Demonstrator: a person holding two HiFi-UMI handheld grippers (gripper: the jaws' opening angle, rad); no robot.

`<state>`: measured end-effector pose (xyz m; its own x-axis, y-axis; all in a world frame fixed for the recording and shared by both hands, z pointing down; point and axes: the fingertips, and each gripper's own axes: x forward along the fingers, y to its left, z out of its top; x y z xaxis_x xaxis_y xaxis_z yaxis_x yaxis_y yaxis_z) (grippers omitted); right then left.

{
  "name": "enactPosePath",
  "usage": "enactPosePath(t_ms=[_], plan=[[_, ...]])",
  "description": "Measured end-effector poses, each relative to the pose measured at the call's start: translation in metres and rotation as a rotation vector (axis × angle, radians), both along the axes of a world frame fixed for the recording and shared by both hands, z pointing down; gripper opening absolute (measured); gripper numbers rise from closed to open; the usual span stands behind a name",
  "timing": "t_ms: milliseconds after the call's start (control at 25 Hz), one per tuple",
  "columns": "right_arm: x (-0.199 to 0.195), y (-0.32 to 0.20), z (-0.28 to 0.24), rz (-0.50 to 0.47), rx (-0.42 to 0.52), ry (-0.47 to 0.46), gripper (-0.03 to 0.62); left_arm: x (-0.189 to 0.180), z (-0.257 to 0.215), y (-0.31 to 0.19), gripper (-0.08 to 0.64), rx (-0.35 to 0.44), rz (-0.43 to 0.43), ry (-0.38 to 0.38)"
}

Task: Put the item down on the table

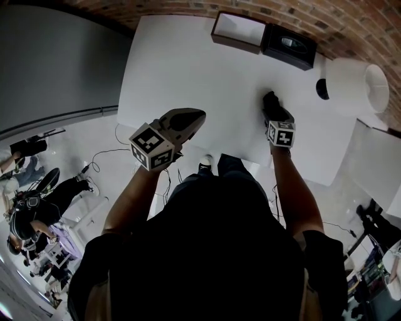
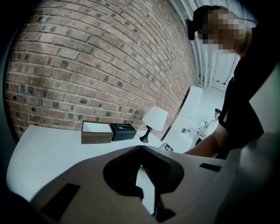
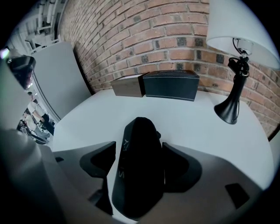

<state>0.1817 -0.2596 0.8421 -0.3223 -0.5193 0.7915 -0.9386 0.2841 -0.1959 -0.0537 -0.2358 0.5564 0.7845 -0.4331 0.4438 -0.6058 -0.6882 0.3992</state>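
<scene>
Right gripper [image 3: 138, 153] jaws clamp a black item [image 3: 136, 131] over the table [image 3: 188, 120] — left gripper [image 2: 141, 151] jaws together, empty.

White table [image 1: 188, 69], red-brown brick wall [image 1: 351, 19] along the top of the frame. Black item [image 3: 140, 170]; lamp [image 3: 227, 111] with white shade and black base.

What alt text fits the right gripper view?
The right gripper clamps a black oblong item over a white table. Behind stand a brown box, a black box and a lamp against a brick wall.
</scene>
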Motion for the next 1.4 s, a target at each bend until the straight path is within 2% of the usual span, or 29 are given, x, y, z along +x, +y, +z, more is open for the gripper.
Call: enactPosePath(t_ms=[400, 960, 1400], plan=[[0.013, 0.002, -0.021, 0.039, 0.031, 0.024, 0.347, 0.007, -0.012, 0.001, 0.017, 0.030, 0.029, 0.020], [0.018, 0.020, -0.065, 0.085, 0.080, 0.032, 0.347, -0.007, -0.047, 0.013, 0.017, 0.093, 0.046, 0.039], [0.015, 0.039, -0.129, 0.096, 0.144, 0.011, 0.327, -0.021, -0.074, 0.023, 0.017, 0.147, 0.067, 0.062]])
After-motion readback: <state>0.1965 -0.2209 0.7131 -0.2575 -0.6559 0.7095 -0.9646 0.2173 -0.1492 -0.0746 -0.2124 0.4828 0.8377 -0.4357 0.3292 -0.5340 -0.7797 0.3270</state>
